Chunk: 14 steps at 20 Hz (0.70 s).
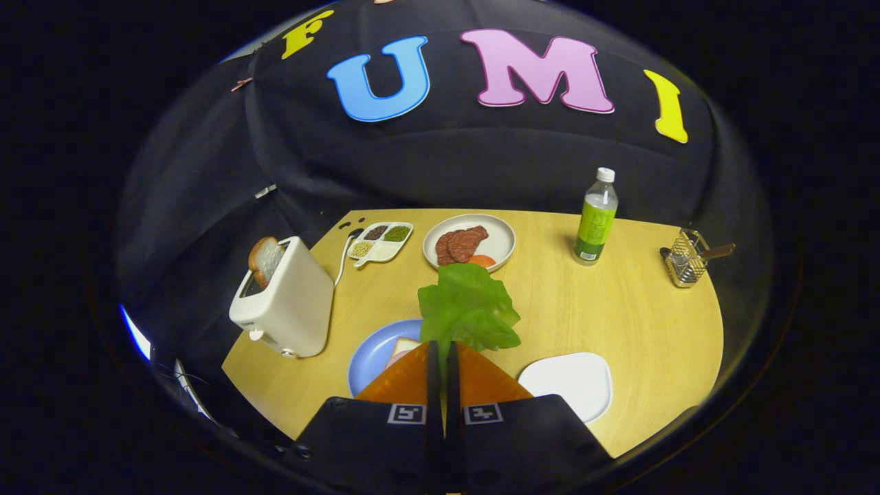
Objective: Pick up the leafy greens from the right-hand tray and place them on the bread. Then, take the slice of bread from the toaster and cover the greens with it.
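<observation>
Gripper [443, 350] clamped on leafy greens [469, 307], lifted clear of white tray [570, 381] (now bare), hanging over blue plate [375, 350] with bread [405, 346]. Greens not yet placed. Second slice [265, 259] still in toaster [285, 299]; covering step left.

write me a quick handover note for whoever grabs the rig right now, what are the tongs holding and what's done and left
Tongs: shut on the leafy greens, holding them up above the table.
Bread: lies on the blue plate, just ahead of the fingers on their left side, partly hidden behind them.
White tray: on the right of the fingers, greens already taken off it.
Toaster: stands left of the blue plate, with the bread slice sticking up from its slot.
Done: greens picked up.
Left: lay the greens on the bread, let go, pull the slice from the toaster, cover the greens with it.
</observation>
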### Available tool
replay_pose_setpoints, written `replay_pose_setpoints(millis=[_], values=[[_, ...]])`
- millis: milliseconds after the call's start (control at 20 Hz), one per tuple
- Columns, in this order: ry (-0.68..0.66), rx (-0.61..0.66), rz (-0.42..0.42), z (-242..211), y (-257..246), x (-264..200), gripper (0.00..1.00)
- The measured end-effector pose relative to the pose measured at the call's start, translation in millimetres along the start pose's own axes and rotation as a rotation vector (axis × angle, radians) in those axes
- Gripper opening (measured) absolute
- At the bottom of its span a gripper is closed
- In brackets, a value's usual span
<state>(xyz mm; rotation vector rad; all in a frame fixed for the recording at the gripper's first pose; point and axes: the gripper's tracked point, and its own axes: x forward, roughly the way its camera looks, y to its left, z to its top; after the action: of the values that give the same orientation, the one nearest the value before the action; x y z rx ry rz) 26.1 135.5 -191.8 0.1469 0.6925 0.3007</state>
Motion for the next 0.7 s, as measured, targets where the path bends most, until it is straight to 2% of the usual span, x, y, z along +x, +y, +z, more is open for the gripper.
replay_pose_setpoints(millis=[300, 550, 700], values=[[0.065, -0.031, 0.078, -40.2, 47.1, 34.9, 0.05], [0.159, -0.052, 0.061, -81.6, 52.2, 61.8, 0.06], [0.19, -0.05, 0.033, -90.7, 48.7, 73.7, 0.1]])
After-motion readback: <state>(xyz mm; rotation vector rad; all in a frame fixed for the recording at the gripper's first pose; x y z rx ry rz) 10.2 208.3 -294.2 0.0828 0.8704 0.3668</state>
